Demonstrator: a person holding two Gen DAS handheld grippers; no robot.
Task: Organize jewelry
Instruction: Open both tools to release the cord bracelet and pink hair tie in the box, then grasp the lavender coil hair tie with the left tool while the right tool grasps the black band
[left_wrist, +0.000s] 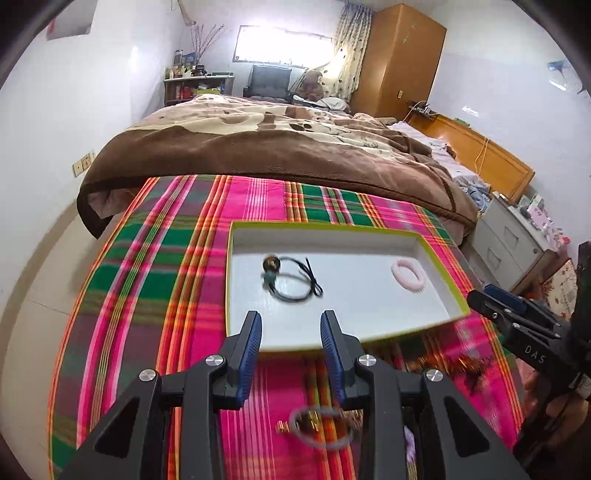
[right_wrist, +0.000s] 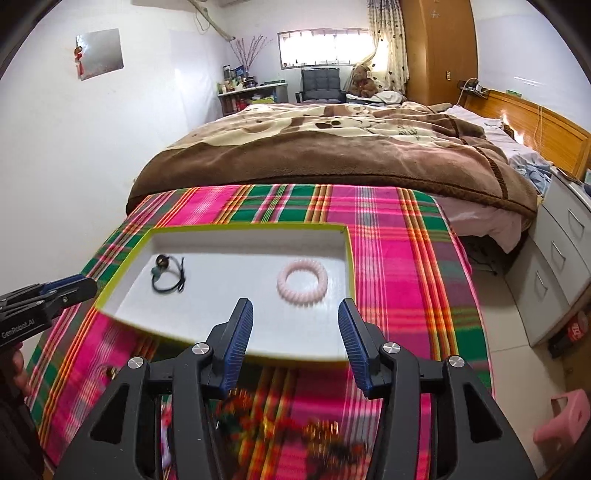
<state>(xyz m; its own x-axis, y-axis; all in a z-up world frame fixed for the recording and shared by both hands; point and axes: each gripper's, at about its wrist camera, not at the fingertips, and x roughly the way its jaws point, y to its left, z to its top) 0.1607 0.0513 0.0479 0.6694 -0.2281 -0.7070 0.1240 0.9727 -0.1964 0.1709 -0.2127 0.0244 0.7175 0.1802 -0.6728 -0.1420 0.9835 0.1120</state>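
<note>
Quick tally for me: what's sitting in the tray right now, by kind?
Pink coil bracelet: 1
Black cord necklace with pendant: 1
Total in the tray: 2
More pieces lie on the plaid cloth near the grippers, too blurred to count.

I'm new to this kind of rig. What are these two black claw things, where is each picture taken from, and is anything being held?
No robot here: a person carries a hand-held gripper in each hand, each with a fisheye camera looking along its blue-padded fingers. One picture looks past the left hand-held gripper, the other past the right hand-held gripper. Both stand open and hold nothing. On the plaid cloth sits a shallow white tray holding a black cord bracelet and a pink coil bracelet. More jewelry lies blurred in front of the tray.
</note>
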